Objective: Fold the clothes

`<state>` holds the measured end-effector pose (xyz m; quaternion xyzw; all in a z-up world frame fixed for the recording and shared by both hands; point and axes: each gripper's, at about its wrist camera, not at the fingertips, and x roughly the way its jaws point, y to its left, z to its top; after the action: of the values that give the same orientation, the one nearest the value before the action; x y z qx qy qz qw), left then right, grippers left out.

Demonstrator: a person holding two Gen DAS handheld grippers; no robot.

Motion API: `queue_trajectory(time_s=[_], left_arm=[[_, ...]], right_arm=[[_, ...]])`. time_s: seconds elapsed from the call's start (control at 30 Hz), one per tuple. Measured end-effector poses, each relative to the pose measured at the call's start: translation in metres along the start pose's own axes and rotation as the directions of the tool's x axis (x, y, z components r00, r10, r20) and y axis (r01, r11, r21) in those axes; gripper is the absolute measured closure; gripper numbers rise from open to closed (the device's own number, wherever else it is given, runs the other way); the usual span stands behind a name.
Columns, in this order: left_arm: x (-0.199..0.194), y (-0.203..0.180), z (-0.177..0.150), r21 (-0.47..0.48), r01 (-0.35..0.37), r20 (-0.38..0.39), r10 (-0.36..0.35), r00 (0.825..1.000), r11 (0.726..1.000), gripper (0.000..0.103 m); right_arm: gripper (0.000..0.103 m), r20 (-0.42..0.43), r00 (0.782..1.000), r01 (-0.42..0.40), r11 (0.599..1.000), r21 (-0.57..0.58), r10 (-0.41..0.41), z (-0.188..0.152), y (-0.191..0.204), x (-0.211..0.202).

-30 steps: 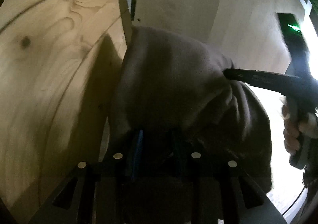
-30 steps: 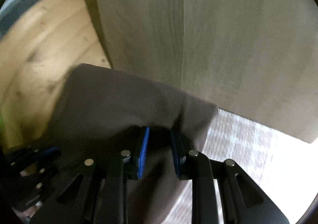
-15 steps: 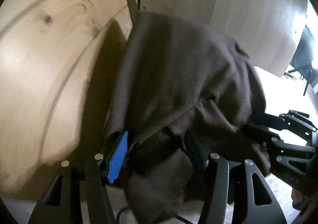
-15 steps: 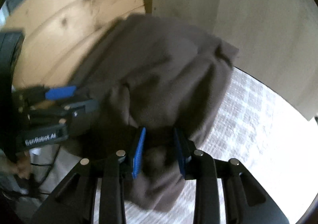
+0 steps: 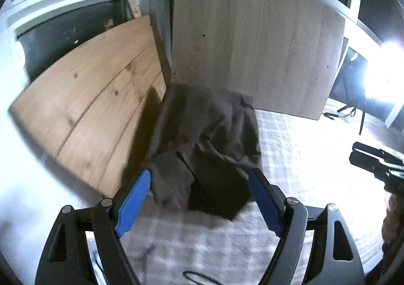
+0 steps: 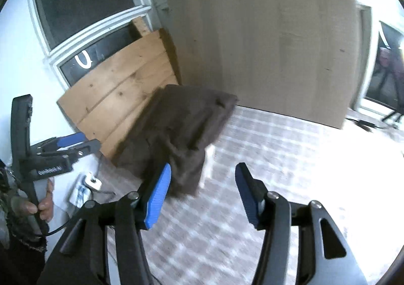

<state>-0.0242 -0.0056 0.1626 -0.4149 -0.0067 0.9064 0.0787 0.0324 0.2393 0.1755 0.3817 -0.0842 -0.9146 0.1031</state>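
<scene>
In the left wrist view the left gripper point(image 5: 199, 199) is seen with its blue-padded jaws spread wide and nothing held between them, and just beyond the fingertips the brown garment point(image 5: 207, 138) is found lying on the pale checked cloth point(image 5: 290, 158) that covers the surface. The near end of the garment falls between the two pads without being touched by either, so far as can be told. At the right edge of this view only the tip of the right gripper point(image 5: 371, 158) is shown, with part of a hand below it. In the right wrist view the right gripper point(image 6: 202, 189) is likewise seen opened wide and empty, the garment point(image 6: 181, 128) lying ahead and to its left, near the left pad. Only here is the left gripper point(image 6: 68, 143) seen from the side, held by a hand point(image 6: 43, 205), and a small white object point(image 6: 87, 185) with a cable is shown beneath it, too blurred to name. The garment is seen as a rumpled, loosely folded heap with creased layers and one darker flap at its near end. Farther off, its far edge is met by a knotty wooden board point(image 5: 96, 113) on the left and a paler wooden panel point(image 5: 252, 52) standing behind, in front of white-framed windows point(image 6: 83, 7).
</scene>
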Motion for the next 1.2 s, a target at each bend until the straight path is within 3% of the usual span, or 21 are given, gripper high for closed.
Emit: queue_trajectory(time_s=[0.27,0.43,0.53,0.57,0.67,1.2], left_arm=[[-0.045,-0.055,-0.046,0.0,-0.084,-0.011,0.084,0.996,0.996,0.024],[-0.088,-0.088,-0.046,-0.013,-0.108,0.093,0.109,0.99,0.994,0.023],[-0.112,-0.106,-0.045,-0.004,-0.137,0.157,0.136,0.978,0.991,0.016],[-0.12,-0.111,-0.045,0.002,-0.138,0.179,0.135,0.975,0.99,0.004],[-0.135,-0.124,-0.046,0.009,-0.133,0.225,0.128,0.966,0.991,0.001],[-0.155,-0.142,-0.068,-0.071,-0.141,0.21,0.153,0.966,0.987,0.001]], right_arm=[[0.05,0.017,0.995,0.103,0.995,-0.001,-0.103,-0.042,-0.05,-0.056],[0.049,0.076,0.99,0.123,0.992,-0.008,-0.122,-0.05,-0.073,-0.097],[0.045,0.124,0.985,0.119,0.993,-0.005,-0.117,-0.05,-0.081,-0.118],[0.044,0.14,0.983,0.117,0.993,-0.005,-0.115,-0.05,-0.084,-0.125],[0.042,0.169,0.978,0.123,0.992,-0.006,-0.12,-0.05,-0.089,-0.136],[0.042,0.172,0.981,0.099,0.995,-0.022,-0.094,-0.066,-0.103,-0.154]])
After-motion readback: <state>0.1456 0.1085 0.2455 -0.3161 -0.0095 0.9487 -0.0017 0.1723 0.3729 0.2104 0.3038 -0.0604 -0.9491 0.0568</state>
